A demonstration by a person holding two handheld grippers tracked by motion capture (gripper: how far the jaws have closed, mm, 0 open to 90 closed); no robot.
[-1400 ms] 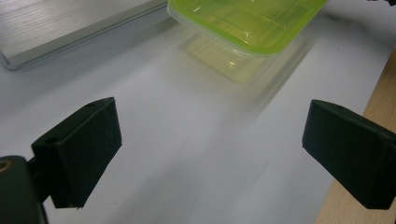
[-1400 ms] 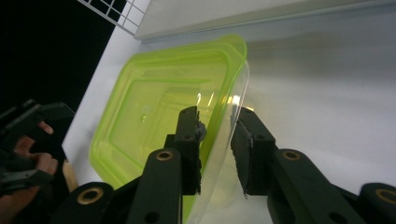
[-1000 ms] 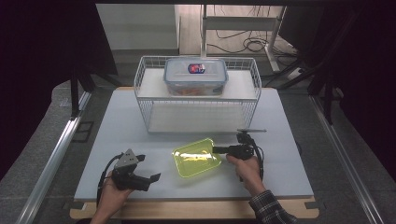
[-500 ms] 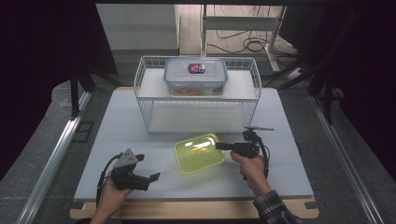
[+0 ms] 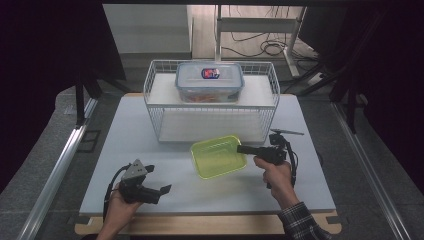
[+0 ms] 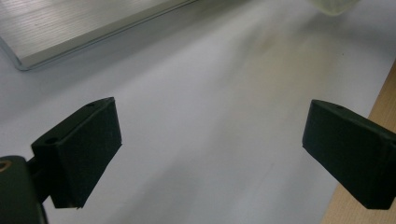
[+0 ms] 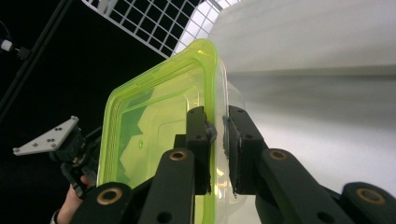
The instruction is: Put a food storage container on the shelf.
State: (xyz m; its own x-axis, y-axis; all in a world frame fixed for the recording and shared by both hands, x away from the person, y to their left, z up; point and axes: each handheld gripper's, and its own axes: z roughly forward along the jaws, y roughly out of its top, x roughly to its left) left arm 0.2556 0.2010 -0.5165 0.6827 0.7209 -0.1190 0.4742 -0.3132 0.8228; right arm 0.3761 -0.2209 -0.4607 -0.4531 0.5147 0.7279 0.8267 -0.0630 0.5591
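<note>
A lime-green plastic container (image 5: pixel 218 156) hangs just above the white table, in front of the wire basket. My right gripper (image 5: pixel 241 149) is shut on its right rim. In the right gripper view the green container (image 7: pixel 154 126) fills the middle, with my right gripper (image 7: pixel 217 140) clamped on its edge. My left gripper (image 5: pixel 165 190) rests near the table's front left, open, with nothing between its jaws. In the left gripper view my left gripper (image 6: pixel 210 140) points over bare white table.
A white wire basket (image 5: pixel 155 92) stands at the back middle, holding a clear lidded box (image 5: pixel 209 80) of food. The table's wooden front edge (image 5: pixel 210 226) runs below my hands. Dark floor and rails flank the table.
The right gripper has carried the green container up and toward the wire basket, tilting it flatter. The left gripper has stayed in place.
</note>
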